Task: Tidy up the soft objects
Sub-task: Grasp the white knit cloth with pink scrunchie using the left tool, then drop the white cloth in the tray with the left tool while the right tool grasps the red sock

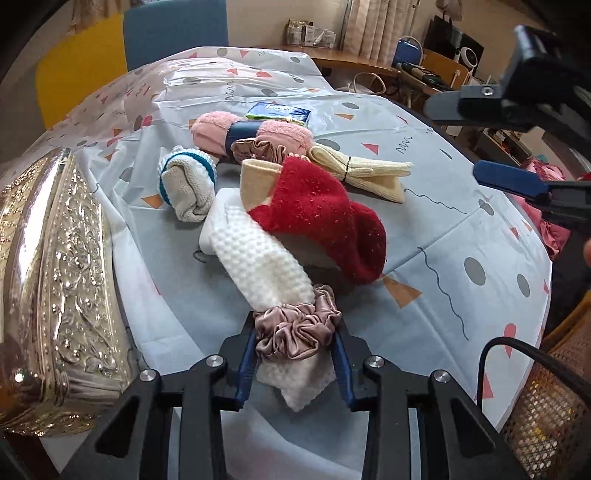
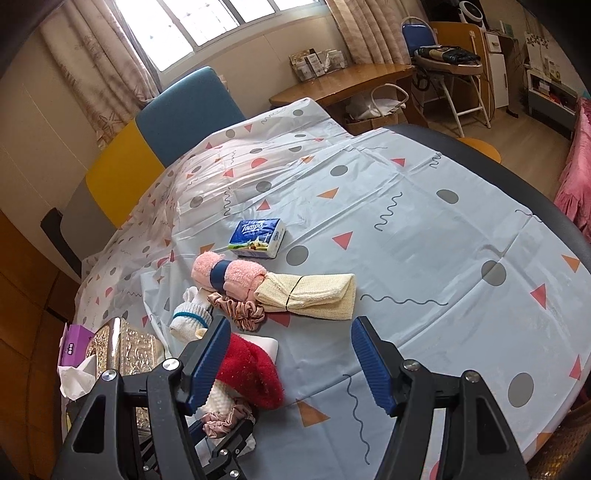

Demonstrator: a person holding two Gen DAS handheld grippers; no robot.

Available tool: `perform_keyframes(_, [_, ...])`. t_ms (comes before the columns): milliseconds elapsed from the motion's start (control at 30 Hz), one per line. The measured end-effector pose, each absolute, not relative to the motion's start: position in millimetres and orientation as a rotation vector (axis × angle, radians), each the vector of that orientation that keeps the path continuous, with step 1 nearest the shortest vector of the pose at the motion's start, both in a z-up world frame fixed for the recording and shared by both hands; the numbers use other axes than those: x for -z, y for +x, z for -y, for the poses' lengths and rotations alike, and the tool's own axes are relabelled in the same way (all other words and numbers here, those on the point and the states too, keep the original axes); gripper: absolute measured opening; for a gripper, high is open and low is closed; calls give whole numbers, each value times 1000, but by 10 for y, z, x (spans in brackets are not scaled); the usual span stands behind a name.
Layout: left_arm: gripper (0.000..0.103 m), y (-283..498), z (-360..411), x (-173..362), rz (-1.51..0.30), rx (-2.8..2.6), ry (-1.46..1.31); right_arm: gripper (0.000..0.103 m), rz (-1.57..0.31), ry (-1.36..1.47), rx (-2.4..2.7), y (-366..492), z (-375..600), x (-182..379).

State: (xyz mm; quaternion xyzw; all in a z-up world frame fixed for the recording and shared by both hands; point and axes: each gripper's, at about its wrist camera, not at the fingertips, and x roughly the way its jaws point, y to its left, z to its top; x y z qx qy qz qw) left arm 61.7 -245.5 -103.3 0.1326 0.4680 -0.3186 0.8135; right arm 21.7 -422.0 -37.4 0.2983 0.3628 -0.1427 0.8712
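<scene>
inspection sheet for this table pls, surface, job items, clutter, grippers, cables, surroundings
surface: patterned tablecloth, creased, over a round table.
job's things: white knit cloth bound by a satin scrunchie; red fuzzy sock lying on it; pink rolled towel with a blue band; cream bundle; white sock roll with teal stripe; second scrunchie.
clutter: tissue pack; embossed silver box.
grippers: left gripper closed on the satin scrunchie; right gripper open, nothing between its jaws.
cables: black cable at the table's edge.
surroundings: blue chair, yellow chair, curtained window.
</scene>
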Motion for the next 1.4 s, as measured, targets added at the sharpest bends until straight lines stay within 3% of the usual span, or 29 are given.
perform_keyframes(533, [37, 301, 2135, 984, -977, 710, 296, 67, -1015, 340, 66, 874, 3615, 864])
perform_keyframes(600, [37, 285, 2120, 984, -981, 713, 291, 26, -1040, 314, 52, 878, 3587, 903])
perform_keyframes(667, [37, 269, 2103, 946, -971, 716, 283, 18, -1028, 288, 72, 829, 3572, 855])
perform_keyframes(1033, [37, 497, 2224, 196, -858, 774, 206, 18, -1099, 397, 211, 627, 3891, 913])
perform_keyframes(1233, [37, 1276, 2194, -349, -800, 649, 127, 18, -1125, 397, 217, 671, 3879, 1014])
perform_keyframes(1400, [37, 1901, 1557, -687, -749, 467, -8, 18, -1141, 387, 216, 692, 3878, 1065])
